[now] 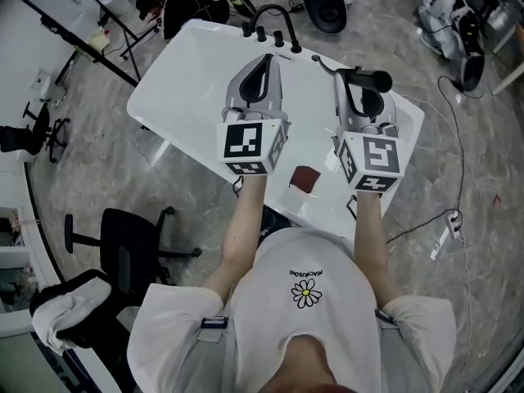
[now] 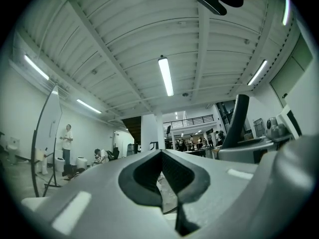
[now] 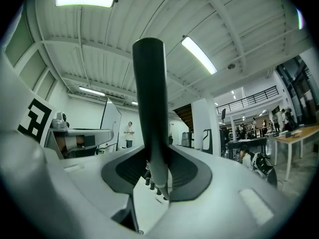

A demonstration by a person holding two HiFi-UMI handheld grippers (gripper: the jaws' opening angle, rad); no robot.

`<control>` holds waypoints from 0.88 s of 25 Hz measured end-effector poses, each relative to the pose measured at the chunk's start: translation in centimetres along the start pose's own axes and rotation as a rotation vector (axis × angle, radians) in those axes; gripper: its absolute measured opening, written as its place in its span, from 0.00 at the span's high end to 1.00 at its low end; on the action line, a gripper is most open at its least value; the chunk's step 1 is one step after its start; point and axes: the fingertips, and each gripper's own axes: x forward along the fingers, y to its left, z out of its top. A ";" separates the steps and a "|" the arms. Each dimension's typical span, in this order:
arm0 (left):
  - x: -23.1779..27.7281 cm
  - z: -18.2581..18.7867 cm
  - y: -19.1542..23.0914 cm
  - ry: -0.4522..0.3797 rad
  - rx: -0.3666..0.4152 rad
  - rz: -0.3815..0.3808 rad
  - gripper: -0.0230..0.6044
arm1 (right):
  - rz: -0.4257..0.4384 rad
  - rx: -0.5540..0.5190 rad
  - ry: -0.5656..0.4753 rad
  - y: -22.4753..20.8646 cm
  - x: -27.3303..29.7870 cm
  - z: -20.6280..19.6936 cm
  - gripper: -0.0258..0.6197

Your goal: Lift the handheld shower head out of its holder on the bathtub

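Observation:
The black handheld shower head is held up over the white bathtub, clear of the rim. My right gripper is shut on its handle. In the right gripper view the black handle stands upright between the jaws of the right gripper, with the tub's taps visible below it. My left gripper hovers beside it over the tub, shut with nothing in it. In the left gripper view the left gripper points up at the ceiling, and the shower head shows at the right. The holder is hidden.
A black faucet with taps stands on the tub's far rim. A dark red patch lies on the near rim. A black office chair stands to the left, and a power strip with cable lies on the floor at right.

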 end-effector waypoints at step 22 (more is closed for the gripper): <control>-1.0 0.0 -4.2 0.020 0.043 -0.027 0.96 | 0.016 0.009 -0.063 0.0 -2.1 1.5 0.73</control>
